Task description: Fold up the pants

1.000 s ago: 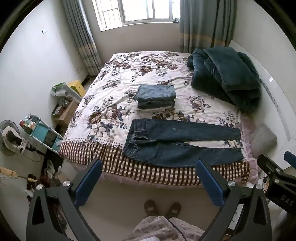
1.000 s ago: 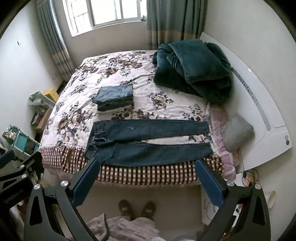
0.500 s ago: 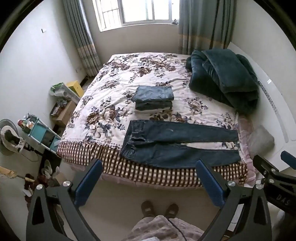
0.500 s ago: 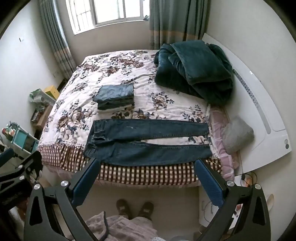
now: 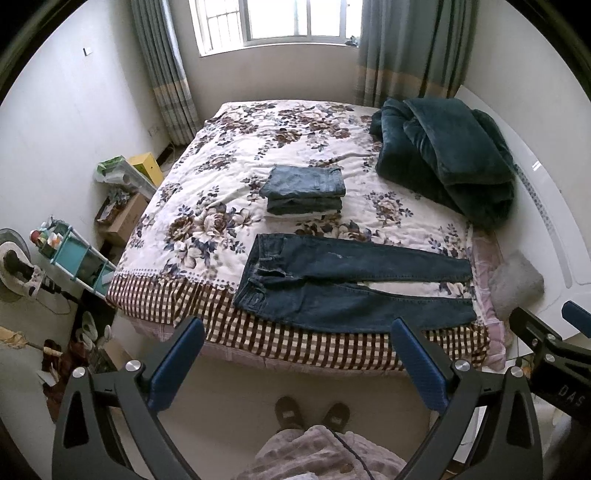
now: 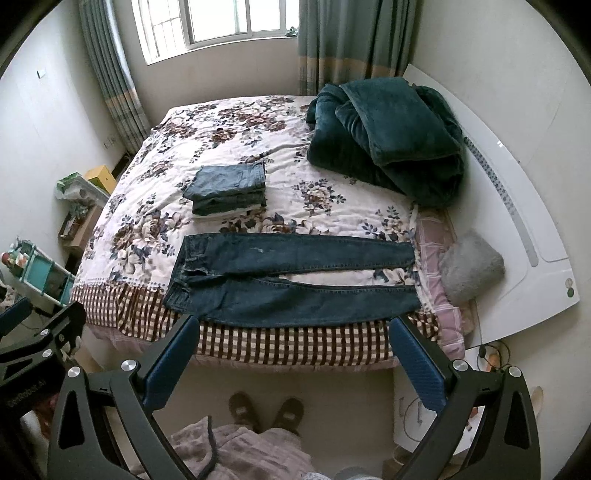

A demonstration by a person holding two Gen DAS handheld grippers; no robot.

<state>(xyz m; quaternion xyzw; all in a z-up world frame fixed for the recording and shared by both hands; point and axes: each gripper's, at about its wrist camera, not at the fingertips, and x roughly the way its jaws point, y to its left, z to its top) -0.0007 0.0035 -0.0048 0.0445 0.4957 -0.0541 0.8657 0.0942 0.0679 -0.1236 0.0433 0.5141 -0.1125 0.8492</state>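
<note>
One pair of jeans lay flat at the bed edge, one folded stack behind. Both claws, left and right, were wide open, empty, off the bed.

Both wrist fisheyes look down and forward from high at the bed's near long side, standing well back, fingers framing the bottom edge. Left view sits further left, catching the right gripper at its right edge; right view catches the left gripper at lower left. Shared: whole bed, spread jeans, window, person's slippers.
</note>
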